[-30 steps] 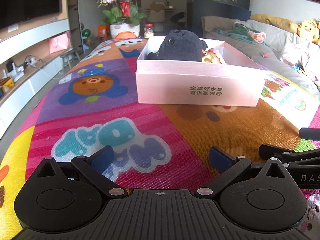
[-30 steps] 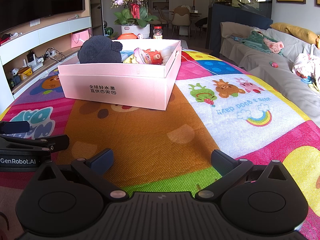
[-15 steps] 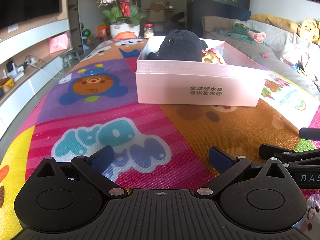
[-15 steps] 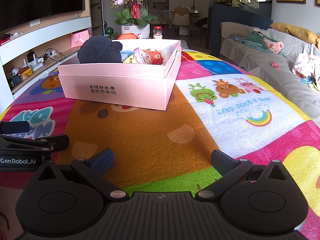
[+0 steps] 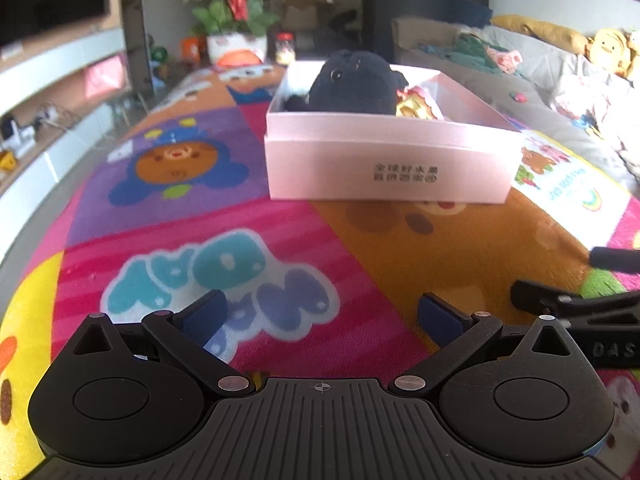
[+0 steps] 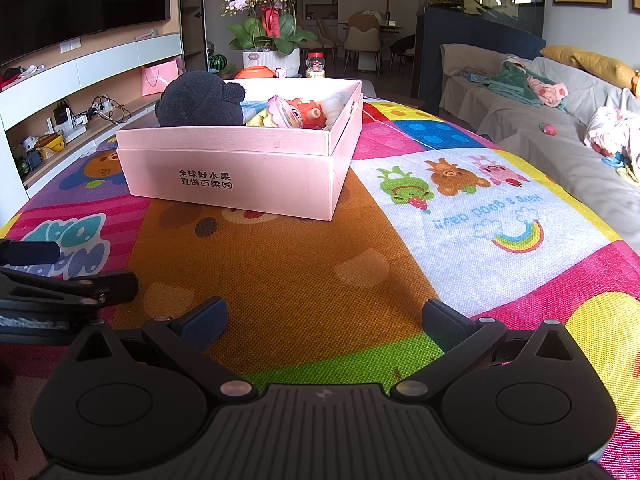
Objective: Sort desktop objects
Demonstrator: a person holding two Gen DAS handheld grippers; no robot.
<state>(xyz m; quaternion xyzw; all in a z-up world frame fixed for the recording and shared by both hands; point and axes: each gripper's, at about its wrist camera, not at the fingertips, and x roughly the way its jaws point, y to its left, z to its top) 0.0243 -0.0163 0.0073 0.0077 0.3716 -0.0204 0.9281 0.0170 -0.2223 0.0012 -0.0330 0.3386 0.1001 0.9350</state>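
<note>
A pink cardboard box [image 5: 384,172] [image 6: 232,176] stands on the colourful cartoon mat [image 5: 200,216] [image 6: 304,264]. A black plush toy [image 5: 354,84] [image 6: 200,100] and several small colourful toys [image 6: 296,112] lie inside it. My left gripper [image 5: 320,316] is open and empty, low over the mat in front of the box. My right gripper [image 6: 322,320] is open and empty, low over the mat to the right of the left one. Each gripper shows at the edge of the other's view.
A potted orchid [image 6: 268,28] and a jar [image 6: 315,66] stand beyond the box. A grey sofa [image 6: 560,120] with clothes and toys runs along the right. A TV shelf unit [image 6: 80,92] runs along the left.
The left wrist view has shifted slightly and is blurred, so the left gripper is moving a little. The right gripper, the box and the toys have not moved.
</note>
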